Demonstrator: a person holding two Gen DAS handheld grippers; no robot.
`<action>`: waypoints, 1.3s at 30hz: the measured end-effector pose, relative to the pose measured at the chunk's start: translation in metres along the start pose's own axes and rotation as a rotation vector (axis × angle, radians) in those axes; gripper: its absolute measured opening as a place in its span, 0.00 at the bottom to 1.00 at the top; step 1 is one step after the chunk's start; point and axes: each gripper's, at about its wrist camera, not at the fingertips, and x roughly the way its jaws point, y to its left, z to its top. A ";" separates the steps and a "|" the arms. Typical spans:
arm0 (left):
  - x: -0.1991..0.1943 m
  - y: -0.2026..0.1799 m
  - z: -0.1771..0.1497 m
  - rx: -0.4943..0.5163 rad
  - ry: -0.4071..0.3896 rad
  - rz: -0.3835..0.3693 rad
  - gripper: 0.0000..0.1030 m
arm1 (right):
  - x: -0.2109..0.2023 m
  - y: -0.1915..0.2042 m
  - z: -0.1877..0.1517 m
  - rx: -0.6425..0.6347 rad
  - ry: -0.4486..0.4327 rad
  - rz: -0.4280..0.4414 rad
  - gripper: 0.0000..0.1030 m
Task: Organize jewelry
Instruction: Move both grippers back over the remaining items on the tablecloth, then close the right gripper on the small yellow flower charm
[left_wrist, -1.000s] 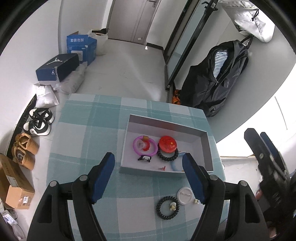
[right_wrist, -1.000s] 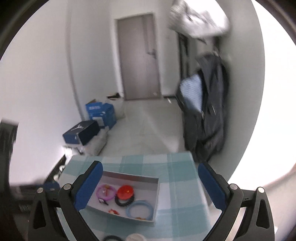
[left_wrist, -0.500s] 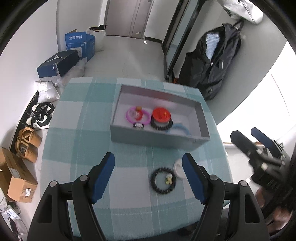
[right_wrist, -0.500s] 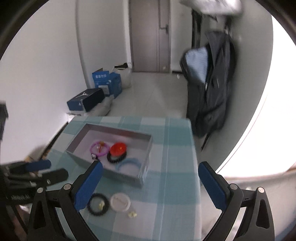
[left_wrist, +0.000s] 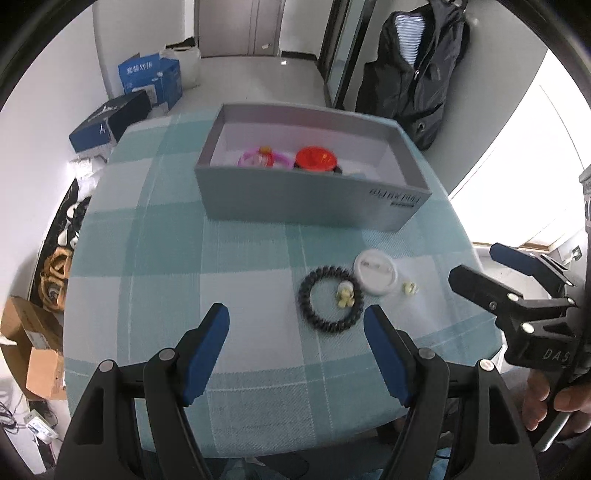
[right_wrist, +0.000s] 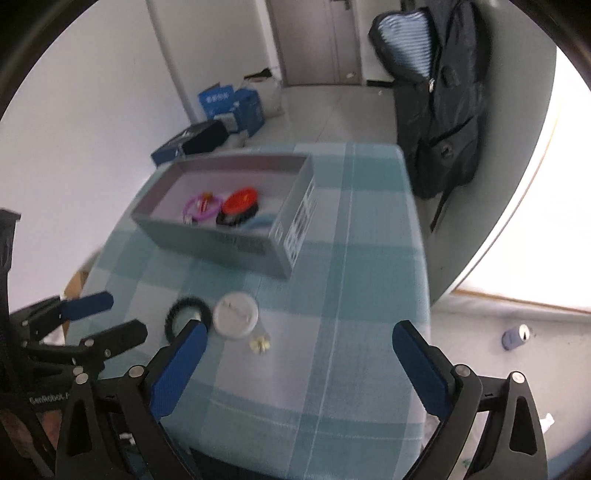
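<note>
On the small table with the teal and white checked cloth (left_wrist: 166, 258): a grey rectangular cardboard box (left_wrist: 314, 199), open at the top, already holding a pink plastic ring (left_wrist: 258, 159), a red round disc (left_wrist: 316, 158) and a few more pieces. Still outside, on the cloth just before the box: a black beaded bracelet with a small yellow charm (left_wrist: 330, 300), a white round flat badge (left_wrist: 376, 271) touching its rim, and a tiny pale yellow earring (left_wrist: 409, 288) just beside the badge. Left gripper (left_wrist: 297, 352) above the near edge, pointing down toward the bracelet, tongs moderately wide, nothing between them. Right gripper (right_wrist: 297, 363) above the near right part of the table, tongs very wide but now closing a little, also empty. Probably the step in hand: reaching for one of the three loose pieces. Better to take the bracelet across its band, not by the charm, and to lower straight so as not to push the badge. For the earring, a narrow opening and a slow descent; easy to flick it off the cloth.
</note>
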 end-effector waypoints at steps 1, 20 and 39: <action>0.002 0.003 -0.002 -0.009 0.010 -0.007 0.69 | 0.004 0.001 -0.003 -0.008 0.015 0.008 0.89; 0.010 0.009 0.002 -0.005 0.034 -0.030 0.69 | 0.038 0.024 -0.014 -0.122 0.098 0.029 0.54; 0.020 0.014 0.003 -0.027 0.064 -0.041 0.69 | 0.036 0.035 -0.014 -0.217 0.075 0.012 0.13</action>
